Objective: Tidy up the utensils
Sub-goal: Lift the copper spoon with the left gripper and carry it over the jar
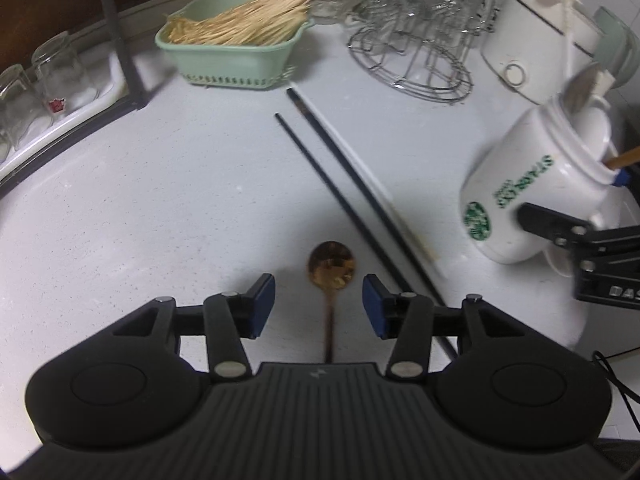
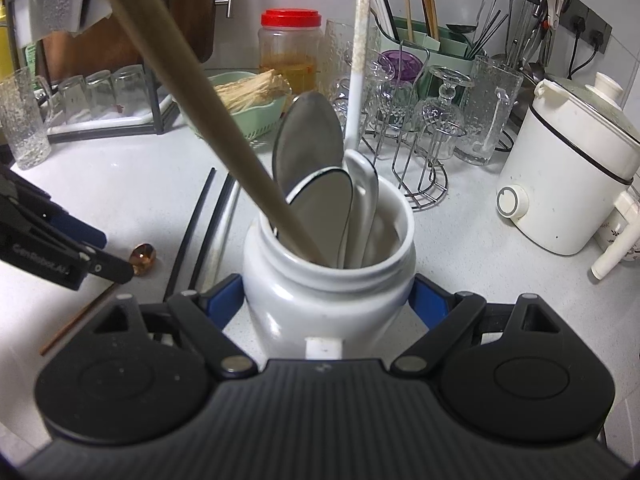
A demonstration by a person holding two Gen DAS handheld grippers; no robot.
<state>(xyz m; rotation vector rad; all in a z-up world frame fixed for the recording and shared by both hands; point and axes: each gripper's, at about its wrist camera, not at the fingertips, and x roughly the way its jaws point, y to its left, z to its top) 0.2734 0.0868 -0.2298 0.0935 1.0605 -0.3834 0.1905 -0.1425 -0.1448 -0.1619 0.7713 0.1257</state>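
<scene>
Right claw (image 2: 326,304) clamps the jar (image 2: 320,300) tilted toward the left to take utensils, while left claw (image 1: 319,306) hangs open and empty astride the gold spoon (image 1: 331,270) lying on the desk (image 1: 160,200) beside the chopsticks (image 1: 340,188), set for a pickup.

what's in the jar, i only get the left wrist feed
Observer: The jar holds two metal spoons, a white spoon and a wooden handle.
Operator: is right clamped on it
Observer: Yes, the right gripper has a blue pad on each side of the jar.
Operator: anything past the rack
Observer: A green holder with chopsticks stands behind the glasses.
</scene>
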